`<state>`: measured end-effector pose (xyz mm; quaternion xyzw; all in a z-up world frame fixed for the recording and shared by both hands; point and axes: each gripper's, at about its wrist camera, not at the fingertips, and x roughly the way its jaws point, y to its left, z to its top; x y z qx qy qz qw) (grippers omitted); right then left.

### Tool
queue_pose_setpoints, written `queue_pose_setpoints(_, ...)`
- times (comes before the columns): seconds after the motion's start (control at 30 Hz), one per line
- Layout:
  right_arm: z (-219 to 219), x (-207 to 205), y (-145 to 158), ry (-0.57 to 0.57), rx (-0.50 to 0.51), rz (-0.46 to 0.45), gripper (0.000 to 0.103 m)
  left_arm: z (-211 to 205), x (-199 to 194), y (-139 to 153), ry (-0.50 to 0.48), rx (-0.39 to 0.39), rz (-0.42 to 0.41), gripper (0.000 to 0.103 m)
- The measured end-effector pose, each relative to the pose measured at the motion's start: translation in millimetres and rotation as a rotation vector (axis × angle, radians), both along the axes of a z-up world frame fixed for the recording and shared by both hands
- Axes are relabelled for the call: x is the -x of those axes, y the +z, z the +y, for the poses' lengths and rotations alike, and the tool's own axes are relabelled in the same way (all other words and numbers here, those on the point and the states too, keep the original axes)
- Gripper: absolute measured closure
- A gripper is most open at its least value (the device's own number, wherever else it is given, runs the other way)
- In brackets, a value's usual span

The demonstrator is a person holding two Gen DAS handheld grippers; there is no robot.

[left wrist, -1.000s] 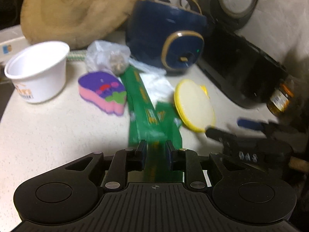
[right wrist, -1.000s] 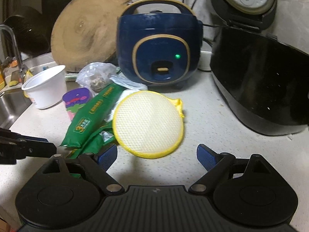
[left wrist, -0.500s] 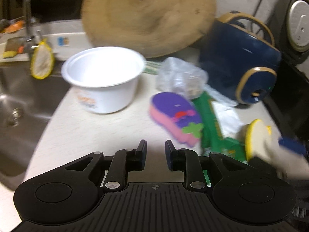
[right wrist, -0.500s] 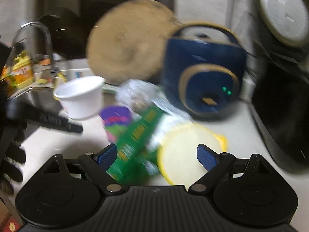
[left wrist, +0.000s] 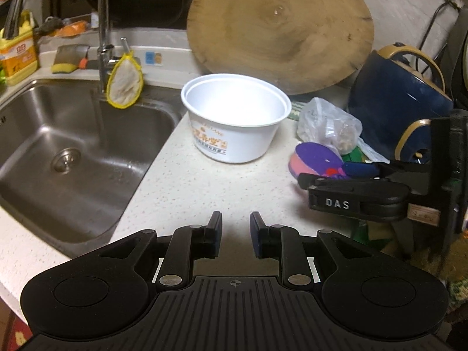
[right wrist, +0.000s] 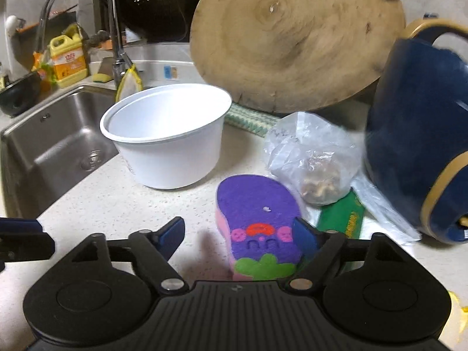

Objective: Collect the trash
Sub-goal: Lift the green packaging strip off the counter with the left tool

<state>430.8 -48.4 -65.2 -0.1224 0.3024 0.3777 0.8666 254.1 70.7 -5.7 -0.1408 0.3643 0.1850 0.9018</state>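
Note:
On the speckled counter stands a white plastic bowl [left wrist: 234, 117] [right wrist: 166, 137], empty inside. To its right lie a crumpled clear bag [left wrist: 327, 125] [right wrist: 313, 161] with brown bits, a purple and pink sponge [left wrist: 316, 158] [right wrist: 257, 213] and a green wrapper [right wrist: 342, 219]. My right gripper [right wrist: 238, 234] straddles the sponge's near end and its jaws are closing. The right pad is at the sponge's edge and the left pad stands well apart. My left gripper [left wrist: 235, 234] hovers over bare counter in front of the bowl, narrowly open with nothing between its fingers.
A steel sink [left wrist: 73, 146] with a tap [left wrist: 102, 29] drops away on the left. A round wooden board [left wrist: 280, 29] leans at the back. A dark blue rice cooker [right wrist: 418, 146] stands at the right. Bare counter lies in front of the bowl.
Both grippers swung left toward the sink. The left gripper moved off the green wrappers to bare counter. The right gripper left the yellow scrubber, now straddles the purple sponge, and its jaws have narrowed.

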Motion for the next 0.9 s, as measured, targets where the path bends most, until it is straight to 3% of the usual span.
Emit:
queue_pose_setpoints(0.03,-1.4,5.4,2.3,0.009,-0.004,0.002,0.050,0.7,1.1,-0.2,0.000,0.004,0.000,0.079)
queue_pose_setpoints(0.1,-5.9,13.8,6.8,0.049,-0.029,0.044,0.061,-0.1,0.4,-1.1,-0.004,0.013,-0.001,0.079)
queue_pose_setpoints(0.17,-14.0,25.1,8.3,0.099,-0.055,0.110,0.063,-2.0,-1.5,-1.7,-0.019,0.026,-0.004,0.079)
queue_pose_setpoints(0.27,-26.1,46.5,2.4,0.142,-0.069,0.171,0.063,-7.5,-4.1,-2.0,-0.041,0.039,-0.008,0.079)
queue_pose_setpoints(0.37,-49.4,71.8,0.6,0.111,-0.060,0.119,0.062,-15.5,-5.6,-1.6,-0.088,0.059,-0.022,0.079)
queue_pose_setpoints(0.5,-102.5,92.6,5.6,-0.012,-0.074,0.022,0.043,-38.9,-14.4,-7.0,-0.232,0.125,-0.031,0.079)
queue_pose_setpoints(0.63,-156.3,83.8,7.1,-0.216,-0.087,0.022,0.039,-86.1,-29.4,-10.4,-0.454,0.163,-0.041,0.079)
queue_pose_setpoints(0.73,-191.3,78.1,5.0,-0.334,-0.110,0.040,0.037,-122.7,-38.8,-17.9,-0.571,0.086,-0.011,0.077)
queue_pose_setpoints(0.83,-212.5,80.1,-0.8,-0.402,-0.122,0.052,0.035,-152.3,-45.2,-31.8,-0.600,-0.108,0.055,0.077)
queue_pose_setpoints(0.9,-219.9,83.5,-6.0,-0.421,-0.123,0.059,0.033,-159.2,-47.1,-41.3,-0.603,-0.177,0.094,0.075)
